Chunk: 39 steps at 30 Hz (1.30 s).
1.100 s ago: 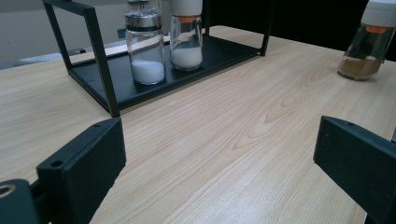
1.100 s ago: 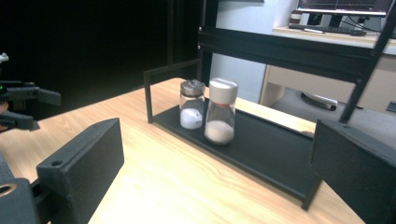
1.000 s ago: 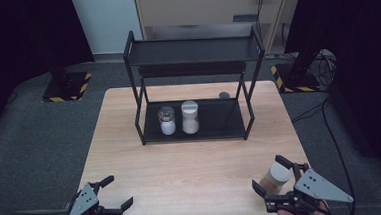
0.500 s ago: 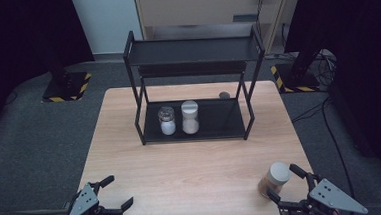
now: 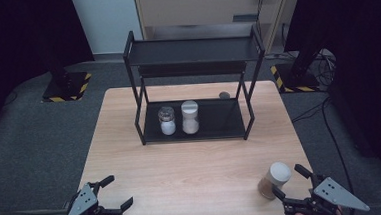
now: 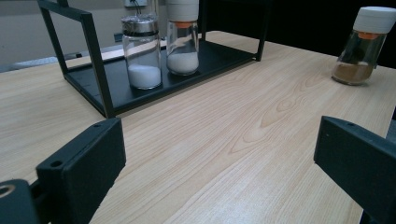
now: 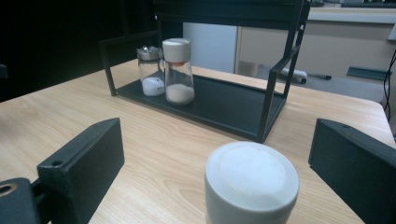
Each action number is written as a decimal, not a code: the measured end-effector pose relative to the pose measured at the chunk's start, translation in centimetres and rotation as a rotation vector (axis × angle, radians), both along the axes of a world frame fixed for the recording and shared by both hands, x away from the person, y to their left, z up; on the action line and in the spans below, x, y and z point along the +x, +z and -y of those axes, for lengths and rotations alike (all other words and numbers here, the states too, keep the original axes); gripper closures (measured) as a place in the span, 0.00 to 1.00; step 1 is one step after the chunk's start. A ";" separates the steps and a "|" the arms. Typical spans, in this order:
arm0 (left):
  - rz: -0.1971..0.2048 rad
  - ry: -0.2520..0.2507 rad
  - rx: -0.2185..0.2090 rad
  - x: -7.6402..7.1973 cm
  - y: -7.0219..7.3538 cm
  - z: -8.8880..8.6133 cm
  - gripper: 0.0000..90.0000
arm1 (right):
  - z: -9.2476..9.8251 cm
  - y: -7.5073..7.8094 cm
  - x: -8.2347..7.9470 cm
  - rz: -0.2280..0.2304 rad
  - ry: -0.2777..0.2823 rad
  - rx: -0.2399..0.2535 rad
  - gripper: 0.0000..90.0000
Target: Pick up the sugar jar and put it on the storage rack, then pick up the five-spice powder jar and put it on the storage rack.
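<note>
Near the bench's (image 5: 192, 172) front right corner, brown spice jar (image 5: 275, 180) stands upright with white cap on, just ahead of the right gripper (image 5: 295, 190), jaws spread wide, not touching. Left gripper (image 5: 114, 195) at front left, jaws released, holding nothing. Two jars (image 5: 179, 119) on rack's (image 5: 214, 121) lower shelf.

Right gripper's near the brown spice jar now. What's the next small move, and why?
Probably ease the right gripper forward until its open jaws straddle the brown spice jar, then close. The jar stands upright and free on the table, its white cap between the jaws but low in the right gripper view, so they likely aren't yet around its body.
</note>
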<state>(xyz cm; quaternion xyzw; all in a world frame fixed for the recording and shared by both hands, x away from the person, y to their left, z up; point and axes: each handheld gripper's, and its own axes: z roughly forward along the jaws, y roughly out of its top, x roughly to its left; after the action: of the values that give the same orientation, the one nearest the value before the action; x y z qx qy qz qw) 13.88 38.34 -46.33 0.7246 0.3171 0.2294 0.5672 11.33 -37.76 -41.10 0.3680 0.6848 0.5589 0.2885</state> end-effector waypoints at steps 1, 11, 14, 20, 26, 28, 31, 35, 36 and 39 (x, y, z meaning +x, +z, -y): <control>0.000 -0.002 0.000 0.0 0.0 0.0 0.01 | 0.1 -0.1 0.1 -0.004 -0.001 0.002 0.05; 0.008 -0.025 -0.003 0.1 0.0 0.1 0.01 | 0.3 -0.7 0.4 -0.010 0.015 -0.008 0.05; 0.006 -0.022 -0.003 0.1 0.0 0.0 0.01 | 0.4 -0.8 0.5 -0.019 0.014 0.008 0.05; 0.002 -0.022 -0.003 0.1 0.0 0.1 0.01 | 0.3 -0.8 0.7 -0.021 0.021 0.002 0.05; -0.001 -0.014 -0.006 0.1 0.0 0.0 0.01 | 0.3 -0.7 0.6 -0.016 0.021 0.010 0.05; -0.002 -0.013 -0.006 0.1 0.0 0.0 0.01 | 0.3 -0.7 0.6 -0.018 0.019 0.011 0.05; -0.002 -0.015 -0.007 0.1 0.0 0.1 0.01 | 0.4 -0.8 0.5 -0.019 0.017 0.010 0.05; -0.001 -0.015 -0.007 0.1 0.0 0.0 0.01 | 0.3 -0.7 0.4 -0.016 0.015 0.010 0.05; 0.000 -0.016 -0.004 0.1 0.0 0.0 0.01 | 0.3 -0.6 0.3 -0.014 0.016 0.011 0.05; 0.001 -0.018 -0.006 0.2 -0.1 0.1 0.01 | 0.3 -0.5 0.2 -0.006 0.011 0.008 0.05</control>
<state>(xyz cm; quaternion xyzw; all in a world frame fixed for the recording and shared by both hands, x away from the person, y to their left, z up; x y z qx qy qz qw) 14.03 38.28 -46.39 0.7256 0.3109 0.2234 0.5717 11.50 -38.05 -41.61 0.3673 0.6854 0.5620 0.2819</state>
